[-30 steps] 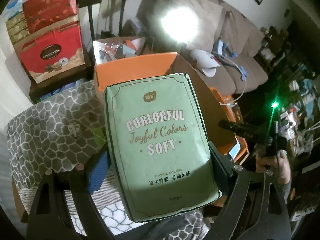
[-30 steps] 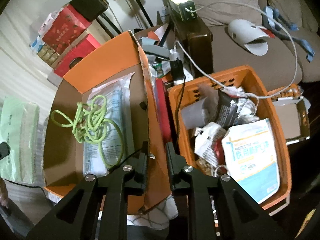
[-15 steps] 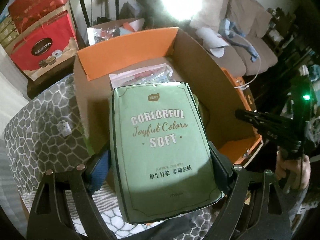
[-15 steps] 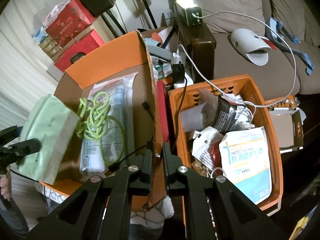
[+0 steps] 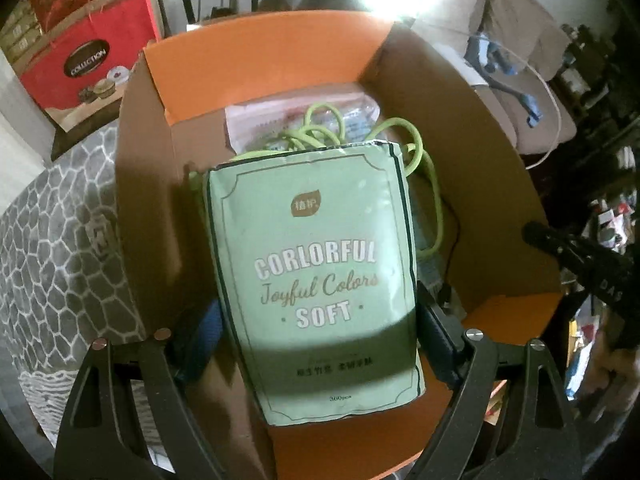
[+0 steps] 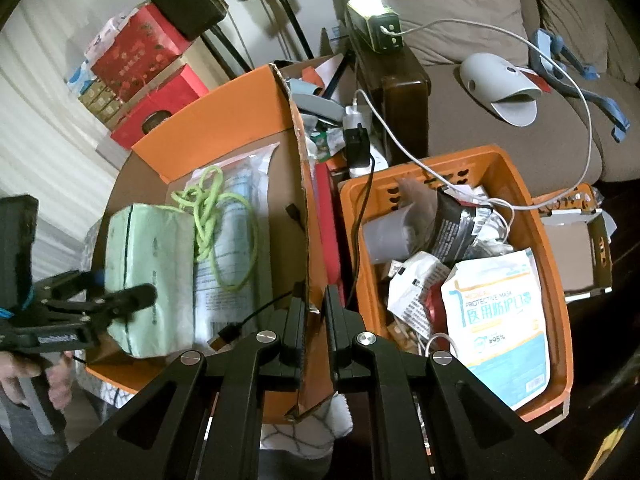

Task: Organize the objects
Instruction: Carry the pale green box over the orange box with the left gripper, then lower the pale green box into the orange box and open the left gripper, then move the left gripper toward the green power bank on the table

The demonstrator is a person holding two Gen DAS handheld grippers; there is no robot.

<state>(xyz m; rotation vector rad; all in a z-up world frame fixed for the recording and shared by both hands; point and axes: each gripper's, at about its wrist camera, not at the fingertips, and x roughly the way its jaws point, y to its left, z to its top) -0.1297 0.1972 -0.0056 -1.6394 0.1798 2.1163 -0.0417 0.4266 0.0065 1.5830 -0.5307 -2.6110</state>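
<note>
Tissues: a green pack [image 5: 320, 280], printed "CORLORFUL Joyful Colors SOFT", pinched across its width between the two spread fingers of the left tool [image 5: 316, 328]. In the right wrist view the pack [image 6: 152, 276] sits low inside the cardboard box [image 6: 248, 128], at its near left corner, lying over the end of a clear plastic packet [image 6: 236, 208]. Whether the pack rests on the box floor I cannot tell.

Box: open top, orange flaps outside, brown inside. A lime-green cord [image 6: 216, 216] lies tangled on the plastic packet, just past the far end of the tissue pack. A thin black cable with a plug [image 6: 228, 332] runs across the near end of the box.

Right tool [image 6: 314, 304]: jaws pressed together on the box's right wall, one finger on the inside, one on the outside, the torn cardboard edge between them.

Beside the box, right: an orange plastic basket [image 6: 556, 280], heaped with packets, a face-mask bag [image 6: 500, 320] on top at the near end. A white cable [image 6: 480, 40] runs from the basket up to a lit power unit [image 6: 376, 28].

Behind: red gift boxes [image 6: 148, 64] stacked at the wall, a brown sofa [image 6: 500, 128] with a grey curved object on it. A hand [image 6: 24, 376] grips the left tool's handle at the lower left.
</note>
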